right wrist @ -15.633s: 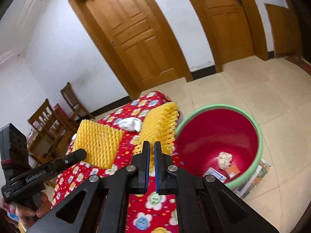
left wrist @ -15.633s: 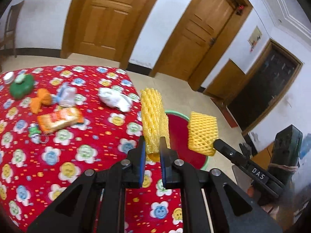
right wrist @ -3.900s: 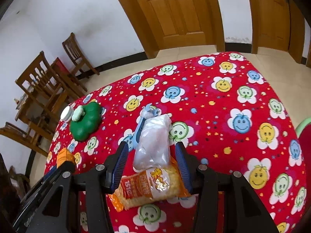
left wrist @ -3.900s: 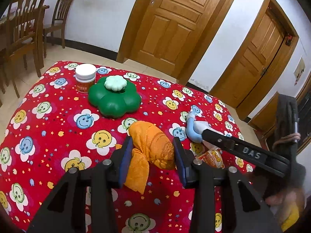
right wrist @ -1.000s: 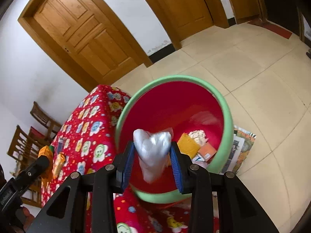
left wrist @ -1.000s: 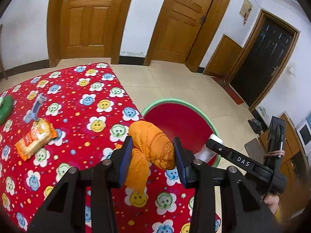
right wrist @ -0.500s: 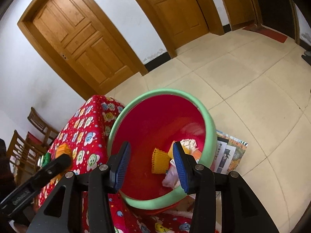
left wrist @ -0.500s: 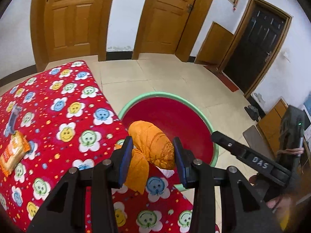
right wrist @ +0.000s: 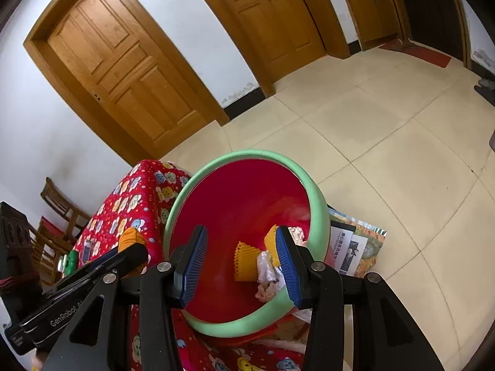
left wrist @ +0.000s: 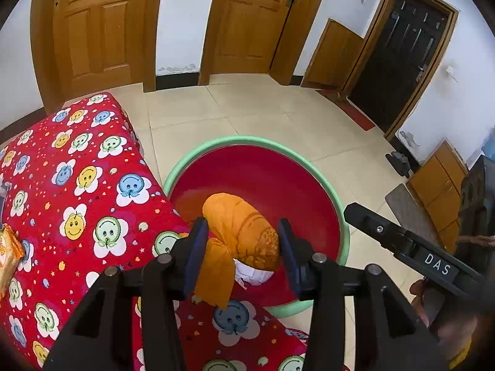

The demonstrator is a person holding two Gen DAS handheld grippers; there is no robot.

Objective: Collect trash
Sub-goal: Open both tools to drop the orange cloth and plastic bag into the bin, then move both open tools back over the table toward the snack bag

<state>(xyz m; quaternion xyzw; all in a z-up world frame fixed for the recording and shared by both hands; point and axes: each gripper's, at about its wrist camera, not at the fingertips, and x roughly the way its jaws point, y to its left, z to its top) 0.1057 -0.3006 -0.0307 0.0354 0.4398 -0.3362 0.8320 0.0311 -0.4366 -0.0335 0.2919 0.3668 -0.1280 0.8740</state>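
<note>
Over the green-rimmed bin [left wrist: 335,199], the left gripper [left wrist: 241,249] was opening around the orange cloth [left wrist: 244,232]; its tail apparently overhung the tablecloth [left wrist: 92,191] and could snag. The right gripper [right wrist: 241,266] gaped empty.

Glossy plastic bin [left wrist: 334,198], printed cloth tablecloth [left wrist: 77,185], varnished wood doors [left wrist: 96,27] — crinkled orange wrapper [left wrist: 244,232]

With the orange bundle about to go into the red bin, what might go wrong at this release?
1. The left gripper is opening with the orange bundle between its jaws, near the bin edge beside the table; its hanging tail could catch the rim and spill outside.
2. It may cling to one pad instead of dropping.
3. The empty right gripper hangs over the same bin; the two tools could bump.
</note>
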